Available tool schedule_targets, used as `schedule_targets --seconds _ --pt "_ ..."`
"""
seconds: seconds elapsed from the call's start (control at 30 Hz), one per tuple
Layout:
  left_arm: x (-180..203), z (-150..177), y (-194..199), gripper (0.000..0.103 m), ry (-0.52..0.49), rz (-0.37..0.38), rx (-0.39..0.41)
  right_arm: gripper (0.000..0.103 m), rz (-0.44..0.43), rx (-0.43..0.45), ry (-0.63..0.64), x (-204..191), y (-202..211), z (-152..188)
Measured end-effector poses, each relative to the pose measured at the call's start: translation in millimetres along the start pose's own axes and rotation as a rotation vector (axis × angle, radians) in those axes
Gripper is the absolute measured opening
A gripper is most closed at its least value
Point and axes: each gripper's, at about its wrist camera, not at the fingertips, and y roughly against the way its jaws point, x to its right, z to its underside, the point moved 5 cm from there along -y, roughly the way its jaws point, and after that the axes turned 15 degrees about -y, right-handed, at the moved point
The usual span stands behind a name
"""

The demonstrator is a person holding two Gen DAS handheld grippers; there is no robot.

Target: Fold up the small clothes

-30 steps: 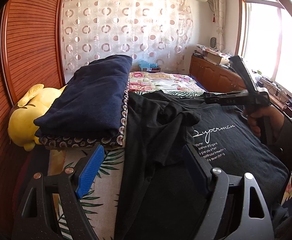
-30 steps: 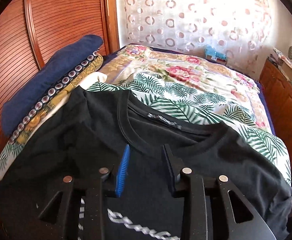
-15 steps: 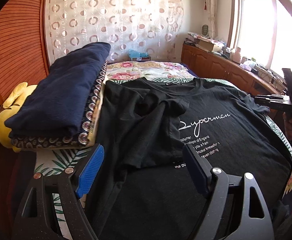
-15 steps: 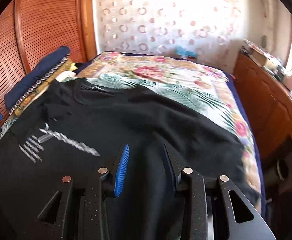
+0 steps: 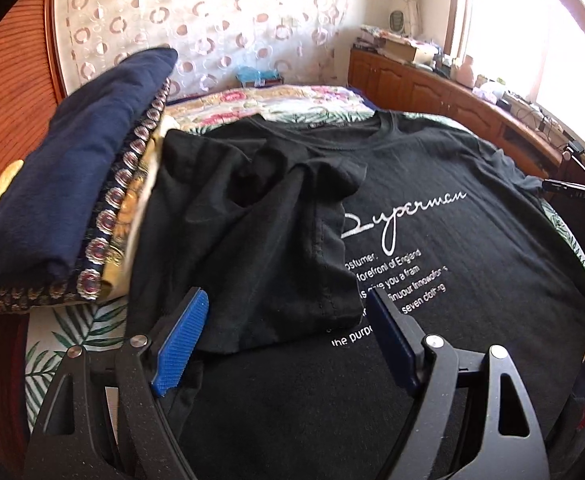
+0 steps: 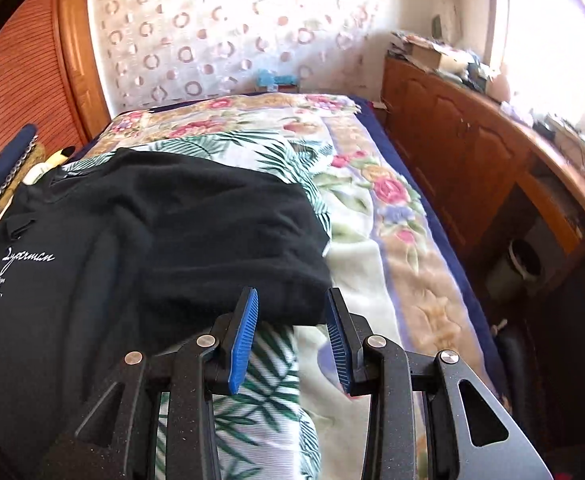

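1. Jaws of the left gripper (image 5: 284, 320) stand wide apart with nothing clamped; its blue pads (image 5: 180, 340) straddle the lower edge of a folded-over flap of the black T-shirt (image 5: 432, 240) without pressing on it.
2. Jaws of the right gripper (image 6: 290, 320) are parted to a moderate gap and hold nothing; they point at the corner of the shirt's sleeve (image 6: 228, 240), whose edge lies just ahead of the fingertips. Whether the tips touch the cloth I cannot tell.
3. Black T-shirt lies spread print-side up on the bed, its collar toward the far curtain; white lettering (image 5: 404, 212) shows on the chest, and the left sleeve side is folded inward over the front.
4. Palm-leaf and floral bedspread (image 6: 372, 216) lies under the shirt and is bare on the right half of the bed.
5. Folded navy blanket (image 5: 76, 160) sits on a patterned quilt just left of the shirt.
6. Wooden cabinets (image 6: 472, 152) line the right wall under a bright window; a circle-patterned curtain (image 5: 212, 20) hangs behind the bed.
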Motion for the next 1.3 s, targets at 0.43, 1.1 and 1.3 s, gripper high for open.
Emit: schedule_targets --seconds 0.43,1.1,1.3 --pt "4.5 2.1 -18.9 0.091 -0.038 -0.006 -0.088 0.050 -0.099 -0.066 -0.103 1.0 -17.5 -19.0" --pt "4.1 3.4 -22.8 0.103 -0.036 -0.003 -0.103 0.014 -0.272 0.055 0.224 -112.8 33.9 -12.7" --pt "4.1 3.5 -23.0 0.103 -0.036 -0.004 -0.103 0.014 -0.291 -0.041 0.294 -140.1 12.9 26.7"
